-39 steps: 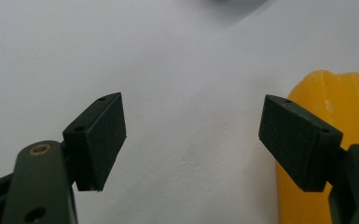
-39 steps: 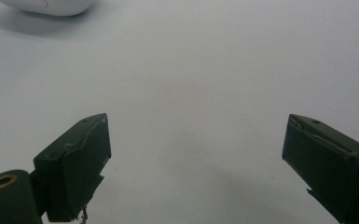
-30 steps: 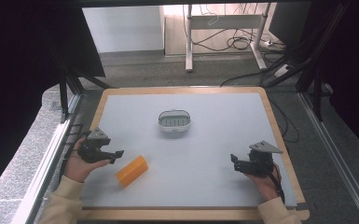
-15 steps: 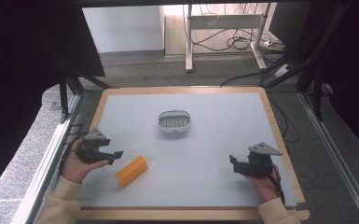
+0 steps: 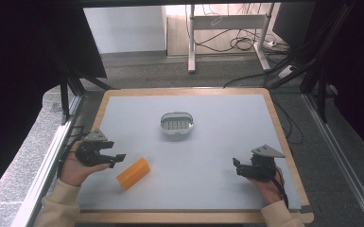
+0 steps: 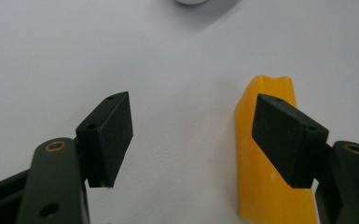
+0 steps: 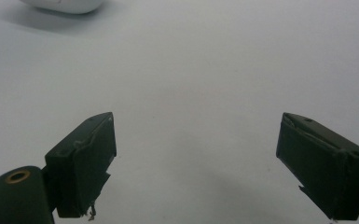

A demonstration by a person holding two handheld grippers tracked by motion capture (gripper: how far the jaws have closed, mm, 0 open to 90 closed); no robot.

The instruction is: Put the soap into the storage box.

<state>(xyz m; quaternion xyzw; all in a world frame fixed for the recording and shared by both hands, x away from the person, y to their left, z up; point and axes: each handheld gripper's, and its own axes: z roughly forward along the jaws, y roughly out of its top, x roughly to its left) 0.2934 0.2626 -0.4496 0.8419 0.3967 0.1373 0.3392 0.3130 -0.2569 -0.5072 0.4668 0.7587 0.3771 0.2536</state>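
left hand-held gripper (image 5: pixel 115 159) level, jaws closing, seemingly beside orange block (image 5: pixel 133 173)

The block (image 5: pixel 133 173) by my left hand-held gripper (image 5: pixel 116 158) is showing a plain, bright orange-yellow, and my left hand-held gripper itself is looking black with a grey plate on top. My right hand-held gripper (image 5: pixel 237 166) is wearing the same black and grey. The desk (image 5: pixel 217 142) is lying pale grey inside a light wooden border, and the small dish (image 5: pixel 177 123) is showing white with a grey ribbed inside. My sleeves (image 5: pixel 59 205) are looking cream.
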